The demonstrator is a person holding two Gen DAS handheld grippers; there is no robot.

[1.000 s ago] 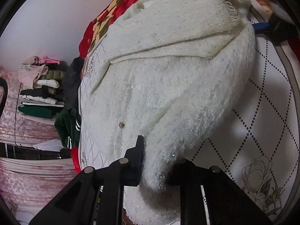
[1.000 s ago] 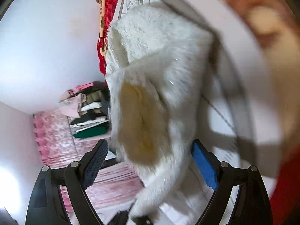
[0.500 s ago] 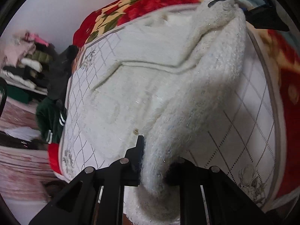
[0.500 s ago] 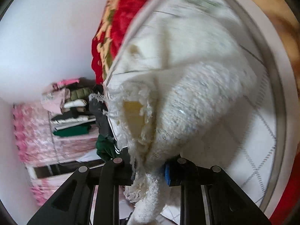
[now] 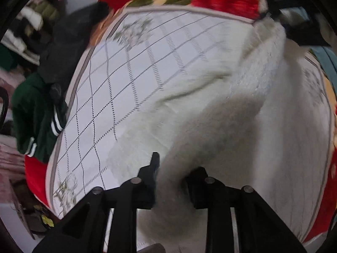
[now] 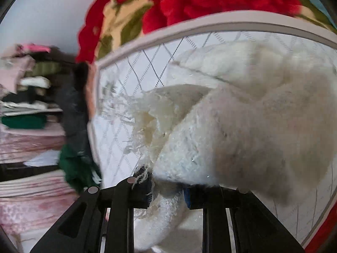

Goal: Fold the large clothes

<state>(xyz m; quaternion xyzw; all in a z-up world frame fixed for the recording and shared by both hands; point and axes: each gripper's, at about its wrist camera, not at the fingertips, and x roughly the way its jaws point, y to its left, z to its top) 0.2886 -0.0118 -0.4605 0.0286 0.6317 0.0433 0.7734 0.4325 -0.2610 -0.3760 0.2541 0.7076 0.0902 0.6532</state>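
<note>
Gripping the fluffy white sweater [image 6: 242,130], right hand-held gripper [image 6: 166,191]; left hand-held gripper [image 5: 172,181] jaws opening around it

The white sweater [image 5: 242,109] has been pulled across, baring the quilted sheet [image 5: 130,80].

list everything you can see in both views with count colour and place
fluffy sweater: one, cream white, lying on the quilted cover, an edge bunched between each gripper's fingers
quilted cover: one, white with dark diamond lines, spread on the bed
floral blanket: one, red and yellow, beyond the cover
green garment: one, dark green with white stripes, at the cover's left edge
folded clothes stack: one, mixed colours, far left
left gripper: black, jaws opening, sweater between them
right gripper: black, blue pads, shut on sweater
</note>
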